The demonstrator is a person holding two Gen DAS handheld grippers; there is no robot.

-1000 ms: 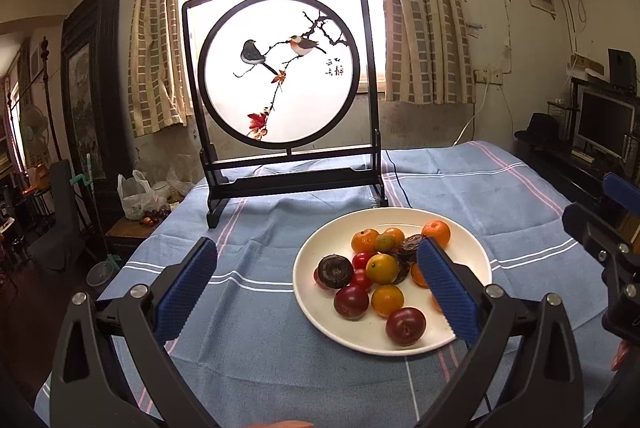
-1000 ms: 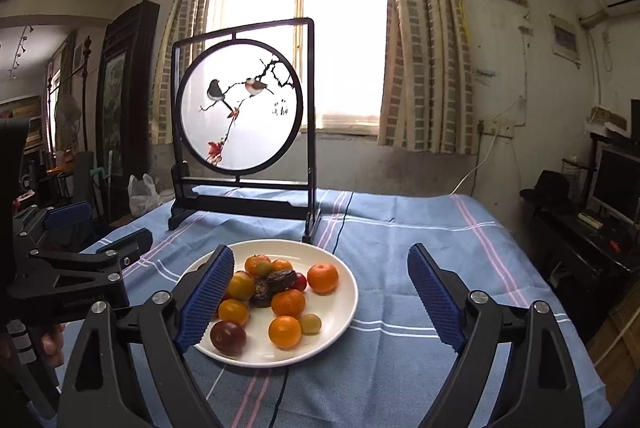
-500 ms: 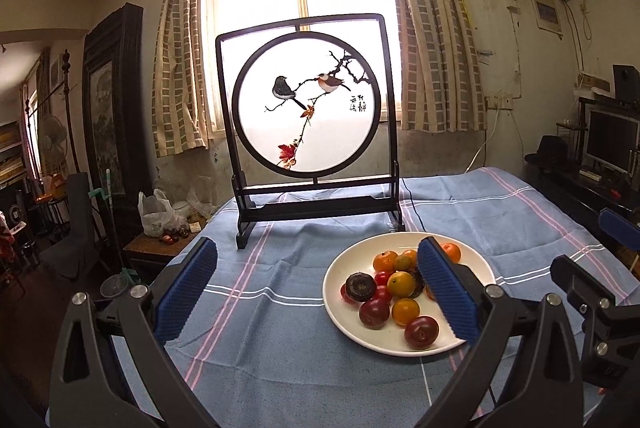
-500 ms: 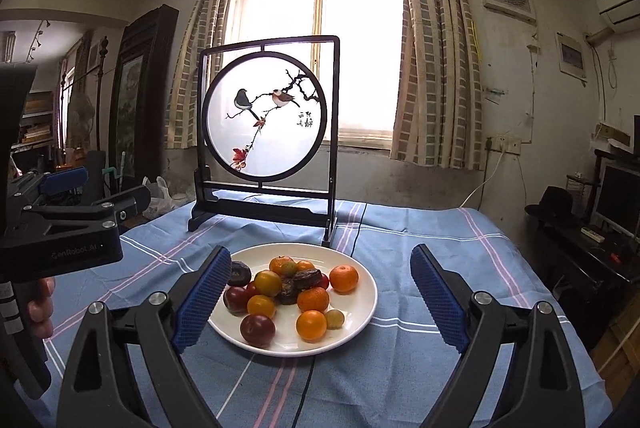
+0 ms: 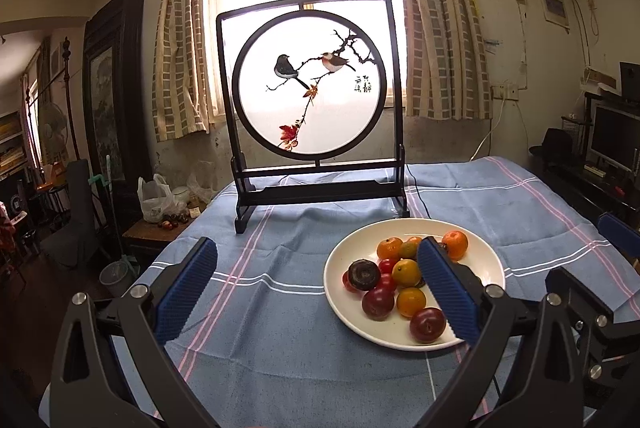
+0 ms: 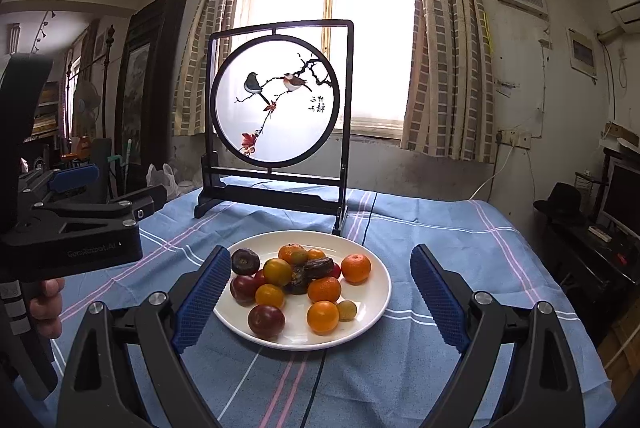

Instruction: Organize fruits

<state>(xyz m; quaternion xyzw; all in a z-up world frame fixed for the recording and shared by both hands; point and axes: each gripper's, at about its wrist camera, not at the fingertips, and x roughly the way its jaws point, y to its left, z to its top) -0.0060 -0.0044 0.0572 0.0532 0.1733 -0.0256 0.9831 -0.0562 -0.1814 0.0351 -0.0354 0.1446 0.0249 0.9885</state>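
A white plate (image 5: 486, 268) (image 6: 376, 298) on the blue striped tablecloth holds several small fruits: orange tangerines (image 6: 356, 268), dark red plums (image 6: 266, 321), small red tomatoes and dark brown round pieces (image 6: 245, 261). My left gripper (image 5: 316, 292) is open and empty, held above the cloth to the left of the plate; its right finger overlaps the plate in view. My right gripper (image 6: 320, 302) is open and empty, its jaws framing the plate from the near side. The left gripper's body also shows in the right wrist view (image 6: 76, 228).
A black framed round screen with painted birds (image 5: 312, 88) (image 6: 276, 96) stands on the table behind the plate, a black cable running from it. The table's left edge drops to a low stand with a plastic bag (image 5: 154, 196). A monitor and shelf (image 5: 616, 140) stand at the right.
Both grippers have pulled back and tilted up, so the plate looks smaller and lower in both views. Both stay open and empty. The fruits have not moved.
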